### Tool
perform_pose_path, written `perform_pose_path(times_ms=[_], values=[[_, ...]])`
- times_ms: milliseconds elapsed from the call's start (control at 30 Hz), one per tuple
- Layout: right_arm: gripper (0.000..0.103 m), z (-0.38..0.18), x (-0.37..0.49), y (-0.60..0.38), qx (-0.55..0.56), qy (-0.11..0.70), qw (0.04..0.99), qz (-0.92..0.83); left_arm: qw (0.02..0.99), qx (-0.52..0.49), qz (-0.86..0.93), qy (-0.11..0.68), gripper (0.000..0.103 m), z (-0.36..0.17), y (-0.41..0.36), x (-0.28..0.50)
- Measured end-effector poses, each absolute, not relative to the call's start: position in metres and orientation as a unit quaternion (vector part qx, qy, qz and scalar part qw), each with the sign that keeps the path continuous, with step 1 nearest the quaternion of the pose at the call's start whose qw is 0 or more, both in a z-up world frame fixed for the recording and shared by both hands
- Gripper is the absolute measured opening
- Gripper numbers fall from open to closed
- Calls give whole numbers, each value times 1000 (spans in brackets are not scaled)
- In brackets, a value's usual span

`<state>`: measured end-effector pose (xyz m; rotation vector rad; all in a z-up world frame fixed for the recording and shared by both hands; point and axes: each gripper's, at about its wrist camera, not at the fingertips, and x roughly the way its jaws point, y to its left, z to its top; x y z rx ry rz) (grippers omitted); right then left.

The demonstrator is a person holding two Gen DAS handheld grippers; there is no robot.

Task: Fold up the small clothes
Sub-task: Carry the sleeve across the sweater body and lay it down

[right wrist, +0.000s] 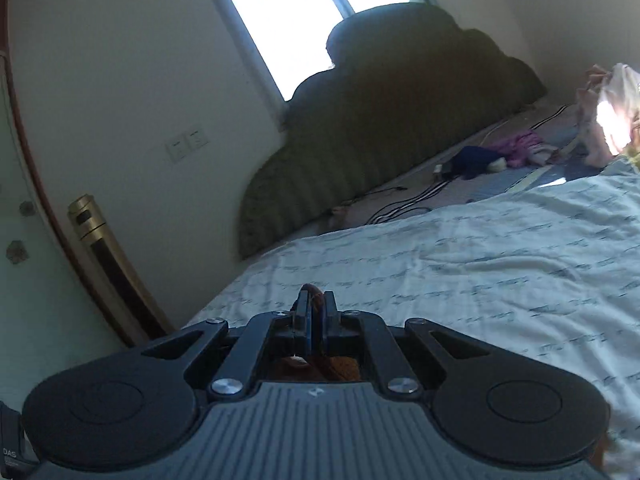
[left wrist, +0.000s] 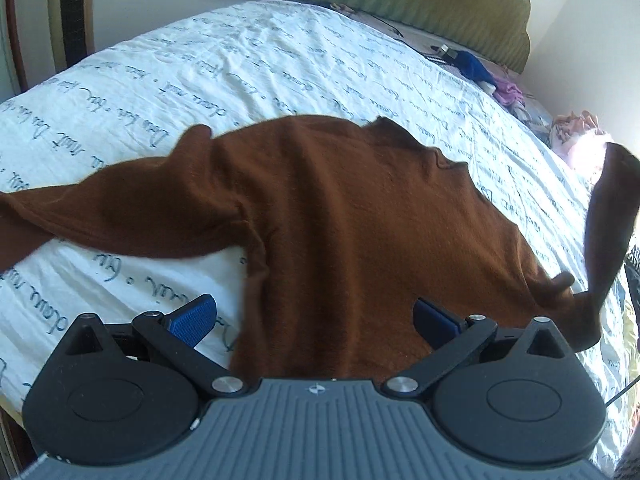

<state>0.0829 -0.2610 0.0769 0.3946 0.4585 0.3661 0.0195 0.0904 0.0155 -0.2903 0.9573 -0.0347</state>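
A small brown long-sleeved sweater (left wrist: pixel 344 216) lies spread on the white bed sheet (left wrist: pixel 240 60) with script print. One sleeve stretches flat to the left; the other sleeve (left wrist: pixel 608 220) is lifted up at the right edge of the left wrist view. My left gripper (left wrist: pixel 314 320) hovers above the sweater's lower part, open, its blue pads wide apart with nothing between them. In the right wrist view my right gripper (right wrist: pixel 313 304) is shut on a bit of brown sweater fabric (right wrist: pixel 314 292) that pokes out above its fingers.
A green ribbed cushion (right wrist: pixel 380 128) leans against the wall at the head of the bed. Blue and purple clothes (right wrist: pixel 500 152) and cables lie near it, pink cloth (right wrist: pixel 612 116) at far right. A gold tower fan (right wrist: pixel 104 256) stands beside the bed.
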Motion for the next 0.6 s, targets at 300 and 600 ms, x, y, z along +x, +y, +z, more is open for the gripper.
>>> perform_pose_path(times_ms=[300, 600], values=[[4, -26, 91, -109, 198, 339, 881, 265, 891, -130, -7, 434, 103, 56, 116, 10], [4, -65, 84, -76, 193, 377, 868, 257, 889, -129, -26, 439, 103, 50, 103, 9]])
